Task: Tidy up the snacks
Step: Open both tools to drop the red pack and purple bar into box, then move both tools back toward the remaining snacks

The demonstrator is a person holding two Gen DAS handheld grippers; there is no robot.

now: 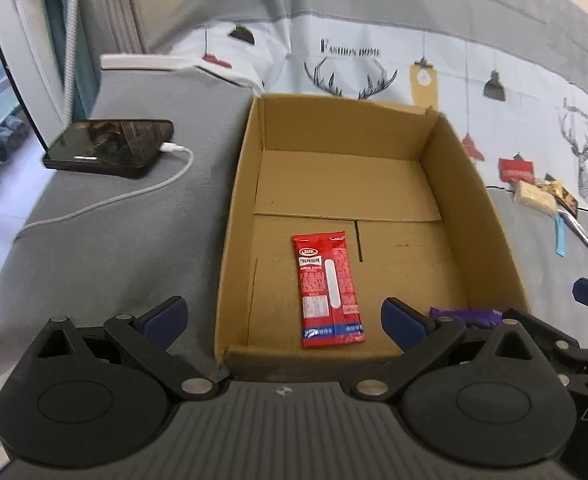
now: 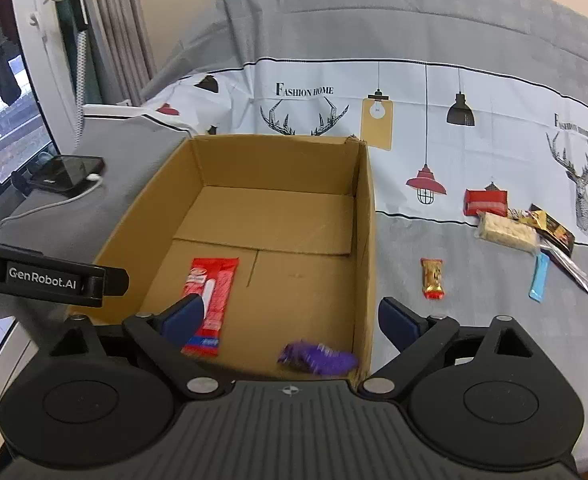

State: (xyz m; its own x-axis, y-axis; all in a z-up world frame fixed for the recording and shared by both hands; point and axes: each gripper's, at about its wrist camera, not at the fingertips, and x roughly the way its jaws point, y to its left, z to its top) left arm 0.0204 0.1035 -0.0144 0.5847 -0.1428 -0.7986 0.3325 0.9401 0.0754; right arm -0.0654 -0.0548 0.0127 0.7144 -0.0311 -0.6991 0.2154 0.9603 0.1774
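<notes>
An open cardboard box [image 1: 470, 184] [image 2: 368, 216] stands on the bed. A red snack packet [image 1: 328, 288] [image 2: 214, 292] lies flat on its floor. A purple snack [image 2: 318, 358] [image 1: 464, 316], blurred, is in the box's near right corner below my right gripper. My left gripper [image 1: 284, 320] is open and empty over the box's near left edge. My right gripper [image 2: 290, 320] is open and empty over the box's near right wall. A small gold-and-red snack [image 2: 433, 279] lies on the sheet right of the box. Several more snacks [image 2: 522, 228] [image 1: 542, 192] lie further right.
A black phone [image 1: 110, 146] [image 2: 64, 174] with a white charging cable [image 1: 106, 200] lies on the grey cover left of the box. A window and curtain are at the far left. The left gripper's body [image 2: 46, 280] shows at the left of the right wrist view.
</notes>
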